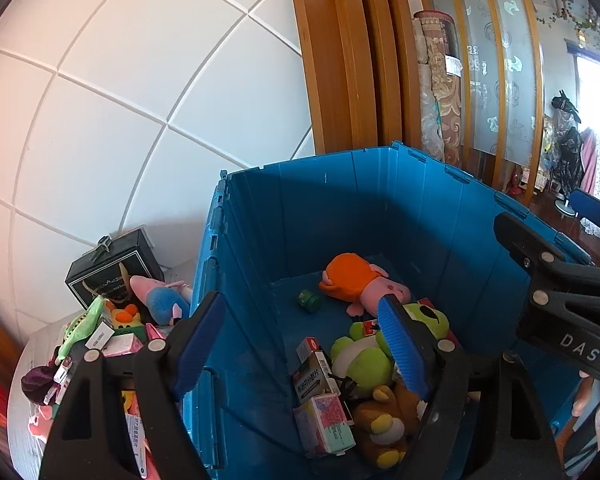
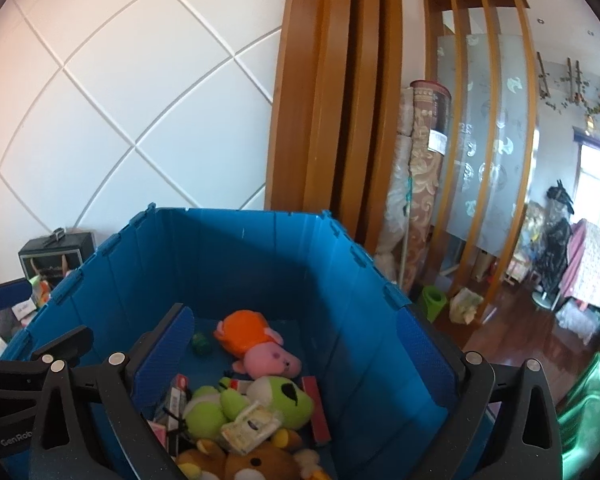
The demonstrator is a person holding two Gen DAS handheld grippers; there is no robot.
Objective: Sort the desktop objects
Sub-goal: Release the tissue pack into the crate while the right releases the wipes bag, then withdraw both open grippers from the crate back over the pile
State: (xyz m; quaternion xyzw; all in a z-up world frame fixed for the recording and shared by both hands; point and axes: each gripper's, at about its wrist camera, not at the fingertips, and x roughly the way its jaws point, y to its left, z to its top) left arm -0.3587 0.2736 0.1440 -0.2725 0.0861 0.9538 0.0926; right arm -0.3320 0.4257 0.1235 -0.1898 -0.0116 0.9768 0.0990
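A blue crate [image 1: 340, 208] holds an orange-and-pink plush [image 1: 356, 284], a green frog plush [image 1: 368, 356], a brown bear plush [image 1: 384, 420], several small boxes [image 1: 316, 376] and a small green object [image 1: 309, 301]. My left gripper [image 1: 300, 304] is open above the crate's left wall, one finger outside and one inside, holding nothing. My right gripper [image 2: 296, 316] stands wide open over the crate [image 2: 240, 256], empty. Below it a cream packet [image 2: 248, 428] lies on the frog [image 2: 284, 396], beside the bear [image 2: 256, 464].
Left of the crate, a table carries a pile: a pink-and-blue plush [image 1: 160, 296], a black box [image 1: 112, 276], a green toy [image 1: 80, 328] and small cartons. A white panelled wall stands behind. Wooden door frames and a rolled carpet [image 2: 420, 184] are to the right.
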